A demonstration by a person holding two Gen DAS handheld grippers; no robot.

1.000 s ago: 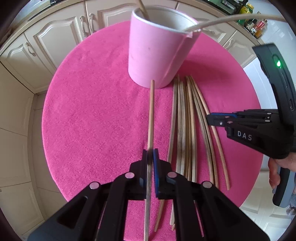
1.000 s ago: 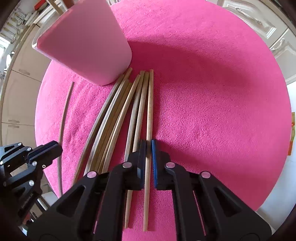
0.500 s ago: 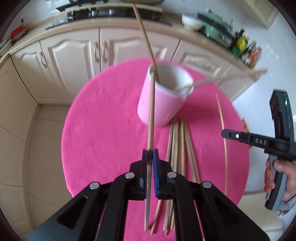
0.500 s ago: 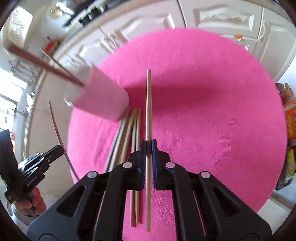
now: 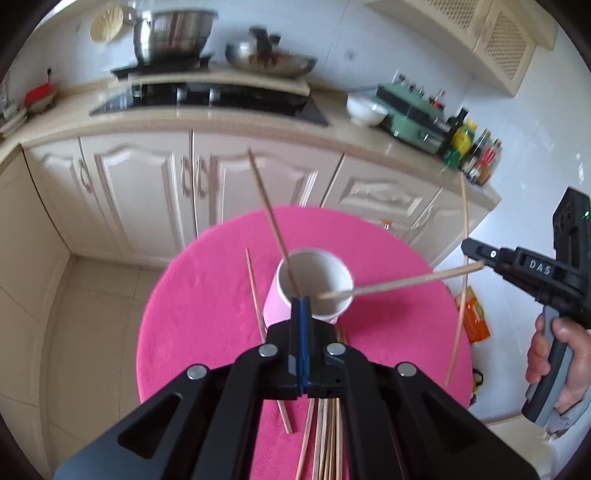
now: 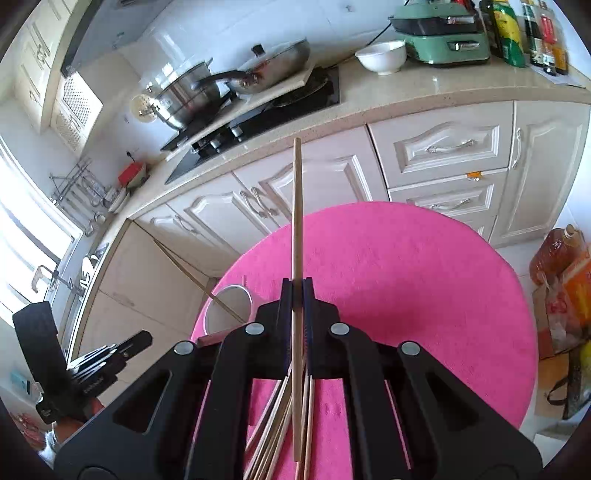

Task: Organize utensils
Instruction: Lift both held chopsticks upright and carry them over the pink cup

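A pink cup (image 5: 280,306) stands on the round pink mat (image 5: 192,317) and holds two wooden chopsticks (image 5: 269,218). My left gripper (image 5: 302,306) is high above the cup, jaws closed; a loose chopstick (image 5: 255,295) hangs tilted just left of it, and I cannot tell whether the jaws touch it. My right gripper (image 6: 297,291) is shut on a chopstick (image 6: 296,206) held upright above the mat; it shows at the right of the left wrist view (image 5: 476,254). Several chopsticks (image 5: 325,435) lie on the mat below; they also show in the right wrist view (image 6: 273,424). The cup shows lower left there (image 6: 227,306).
Cream kitchen cabinets (image 5: 147,192) and a counter with a hob, pots (image 5: 170,33), a white bowl (image 6: 382,55) and bottles (image 5: 472,151) stand behind the mat. Bags and an oil bottle (image 6: 554,254) sit on the floor to the right.
Both grippers have risen well above the mat. The right one carried its chopstick up. The left one's chopstick no longer sits straight between its jaws and hangs tilted beside them.
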